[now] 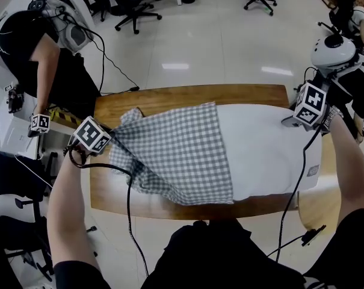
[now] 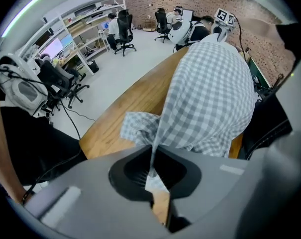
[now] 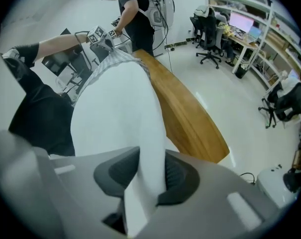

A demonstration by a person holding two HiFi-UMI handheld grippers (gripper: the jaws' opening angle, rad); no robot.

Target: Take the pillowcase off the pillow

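A white pillow [image 1: 266, 149] lies across the wooden table [image 1: 188, 95]. A grey-and-white checked pillowcase [image 1: 175, 152] covers its left half, and the right half is bare. My left gripper [image 1: 111, 138] is at the pillowcase's left end, shut on a pinch of the checked cloth [image 2: 210, 93], which stretches taut from the jaws [image 2: 152, 158]. My right gripper [image 1: 288, 122] is at the pillow's right edge. Its jaws [image 3: 150, 176] are shut on a fold of the white pillow [image 3: 115, 113].
A person in black [image 1: 31, 47] stands by the table's left end next to a desk. Another person [image 1: 350, 71] is at the far right. Office chairs [image 1: 133, 5] stand on the floor behind. Cables [image 1: 129, 203] hang from both grippers across the table's near edge.
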